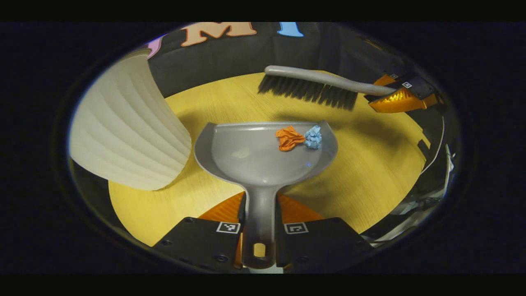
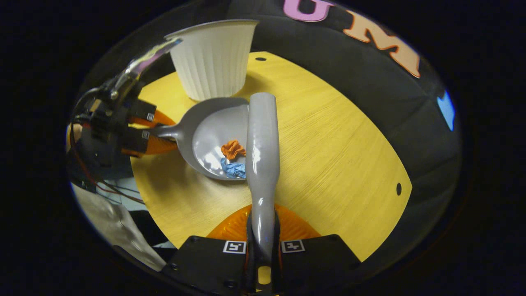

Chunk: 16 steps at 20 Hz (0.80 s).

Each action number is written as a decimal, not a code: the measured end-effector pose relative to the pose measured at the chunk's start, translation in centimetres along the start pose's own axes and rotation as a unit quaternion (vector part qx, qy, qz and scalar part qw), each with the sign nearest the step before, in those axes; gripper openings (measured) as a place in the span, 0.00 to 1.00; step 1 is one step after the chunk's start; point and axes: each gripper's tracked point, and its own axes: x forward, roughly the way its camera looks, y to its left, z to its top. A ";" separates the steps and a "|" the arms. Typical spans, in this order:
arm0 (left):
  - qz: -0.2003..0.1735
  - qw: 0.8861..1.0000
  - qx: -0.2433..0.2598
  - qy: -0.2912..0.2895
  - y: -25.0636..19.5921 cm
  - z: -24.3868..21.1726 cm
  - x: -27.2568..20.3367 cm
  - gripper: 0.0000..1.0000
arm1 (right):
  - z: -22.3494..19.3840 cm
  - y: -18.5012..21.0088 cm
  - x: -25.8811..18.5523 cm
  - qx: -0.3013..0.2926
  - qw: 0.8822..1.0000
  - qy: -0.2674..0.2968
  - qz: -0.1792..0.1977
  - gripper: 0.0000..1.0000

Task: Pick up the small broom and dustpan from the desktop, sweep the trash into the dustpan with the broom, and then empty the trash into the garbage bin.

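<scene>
1. The left claw (image 1: pixel 259 230) is clamped on the handle of the dustpan (image 1: pixel 254 158), its two fingers pressing the stem from either side near the hanging hole.
2. The right claw (image 2: pixel 262 242) is clamped on the handle of the broom (image 2: pixel 263 144); in the left gripper view the bristles hang above the tabletop (image 1: pixel 370 164), beyond the pan's lip.
3. Two bits of trash lie in the pan near its open edge: an orange paper wad (image 1: pixel 289 137) touching a blue paper wad (image 1: pixel 313 137).
4. The ribbed white garbage bin (image 1: pixel 127 127) stands on the tabletop just beside the pan, on its left.
5. Sweeping looks done; emptying into the bin remains.
6. The pan appears to be stiff, light, glossy plastic, so the handle grip suits it, though a smooth stem could twist when tipped.
7. The wads look feather-light and loose, likely to roll off the lip unless the pan stays tilted back until over the bin.
</scene>
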 end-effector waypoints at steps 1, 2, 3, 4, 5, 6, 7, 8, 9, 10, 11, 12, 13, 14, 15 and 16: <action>-0.009 0.999 -0.023 -0.020 -0.5 0.4 -0.1 0.25 | -0.6 -0.3 -0.7 0.024 1.000 -0.013 -0.008 0.17; -0.020 0.998 -0.048 -0.043 -0.8 0.8 -0.2 0.25 | -1.3 -0.5 -1.2 0.044 0.999 -0.024 -0.018 0.17; -0.032 0.995 -0.074 -0.058 -1.1 1.1 -0.4 0.25 | -2.6 -0.4 -1.5 0.065 0.997 -0.033 -0.027 0.17; -0.045 0.991 -0.099 -0.073 -1.3 1.4 -0.6 0.25 | -3.5 -0.4 -1.8 0.085 0.995 -0.040 -0.032 0.17; -0.055 0.987 -0.121 -0.095 -1.6 2.0 -1.0 0.26 | -4.3 -0.1 -1.4 0.105 0.993 -0.049 -0.035 0.17; -0.069 0.983 -0.137 -0.102 -2.0 1.7 -0.9 0.25 | -5.0 0.3 -1.2 0.126 0.990 -0.059 -0.037 0.17; -0.076 0.979 -0.149 -0.118 -2.3 1.9 -1.0 0.24 | -5.7 0.4 -1.4 0.145 0.986 -0.066 -0.039 0.17; -0.076 0.977 -0.152 -0.129 -2.1 1.8 -1.3 0.25 | -6.4 0.7 -1.3 0.164 0.983 -0.074 -0.043 0.15; -0.071 0.976 -0.152 -0.140 -2.1 2.0 -1.5 0.24 | -7.5 0.8 -1.3 0.180 0.979 -0.081 -0.044 0.17; -0.069 0.974 -0.148 -0.155 -2.3 2.6 -2.5 0.25 | -8.5 1.0 -1.0 0.197 0.976 -0.087 -0.044 0.17; -0.072 0.972 -0.144 -0.171 -2.6 3.2 -3.5 0.25 | -9.7 1.2 -0.1 0.212 0.972 -0.093 -0.045 0.17; -0.079 0.969 -0.139 -0.190 -2.8 4.1 -4.9 0.24 | -10.9 1.1 0.7 0.222 0.969 -0.098 -0.049 0.17; -0.090 0.965 -0.135 -0.207 -3.0 5.0 -6.4 0.27 | -12.2 1.3 1.8 0.230 0.967 -0.099 -0.054 0.17; -0.101 0.961 -0.132 -0.223 -3.1 6.4 -8.3 0.24 | -13.3 1.7 3.0 0.236 0.965 -0.099 -0.061 0.16; -0.109 0.958 -0.125 -0.236 -2.8 7.6 -10.1 0.24 | -14.4 2.6 5.1 0.242 0.963 -0.102 -0.066 0.16; -0.110 0.955 -0.120 -0.248 -2.6 9.0 -11.9 0.24 | -14.7 2.7 5.1 0.250 0.961 -0.104 -0.063 0.16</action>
